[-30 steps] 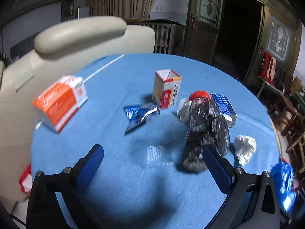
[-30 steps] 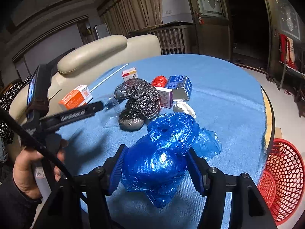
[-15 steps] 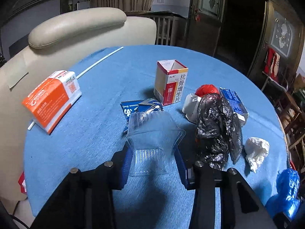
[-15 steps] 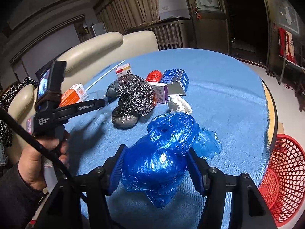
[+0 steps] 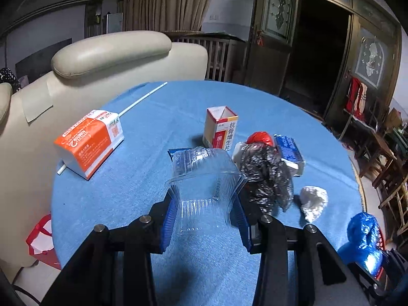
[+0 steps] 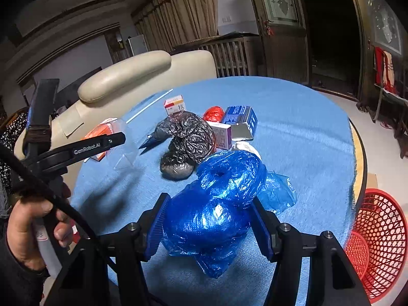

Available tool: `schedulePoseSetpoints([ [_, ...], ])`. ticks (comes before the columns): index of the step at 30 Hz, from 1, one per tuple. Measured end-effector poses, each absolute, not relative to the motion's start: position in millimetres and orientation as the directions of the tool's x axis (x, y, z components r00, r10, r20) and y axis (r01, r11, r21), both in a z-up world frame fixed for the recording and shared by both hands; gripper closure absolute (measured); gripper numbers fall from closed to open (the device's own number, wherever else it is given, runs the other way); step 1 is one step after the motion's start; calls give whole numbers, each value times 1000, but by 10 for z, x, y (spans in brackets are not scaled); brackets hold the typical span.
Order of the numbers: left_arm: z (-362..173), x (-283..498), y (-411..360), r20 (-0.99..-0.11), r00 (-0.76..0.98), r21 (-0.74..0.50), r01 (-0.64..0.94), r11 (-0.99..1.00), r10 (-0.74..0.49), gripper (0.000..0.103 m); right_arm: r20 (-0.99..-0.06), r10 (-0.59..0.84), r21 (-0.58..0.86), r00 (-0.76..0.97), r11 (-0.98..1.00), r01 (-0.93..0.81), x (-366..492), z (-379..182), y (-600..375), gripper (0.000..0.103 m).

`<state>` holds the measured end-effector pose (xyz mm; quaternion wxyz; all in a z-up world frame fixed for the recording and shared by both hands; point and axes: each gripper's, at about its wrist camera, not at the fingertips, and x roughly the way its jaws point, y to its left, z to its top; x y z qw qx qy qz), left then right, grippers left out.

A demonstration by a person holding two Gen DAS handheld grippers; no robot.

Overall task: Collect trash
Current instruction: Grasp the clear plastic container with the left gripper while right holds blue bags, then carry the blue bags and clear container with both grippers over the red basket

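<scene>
Two items in hand: left gripper (image 5: 205,223) clamped on clear tray (image 5: 204,186), right gripper (image 6: 209,227) clamped on blue bag (image 6: 216,204), both above the table (image 6: 306,132). Beyond, uncollected: black bag (image 5: 265,178), tissue (image 5: 313,199), boxes. Red basket (image 6: 377,234) right; contents unclear.

The left gripper (image 5: 205,215) clamps a clear plastic container (image 5: 204,191) above the blue tablecloth (image 5: 158,117), just beside a crumpled black bag (image 5: 265,178).
</scene>
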<state>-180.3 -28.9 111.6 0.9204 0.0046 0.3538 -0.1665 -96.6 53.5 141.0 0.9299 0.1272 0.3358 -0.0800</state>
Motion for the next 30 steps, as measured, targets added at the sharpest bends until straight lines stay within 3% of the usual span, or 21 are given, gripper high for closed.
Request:
schedulePoseSetpoints([
  [30, 1250, -2226, -1045, -645, 659, -36, 479, 877, -387, 58, -620, -102, 227, 778, 926, 302, -1165, 1420, 224, 39],
])
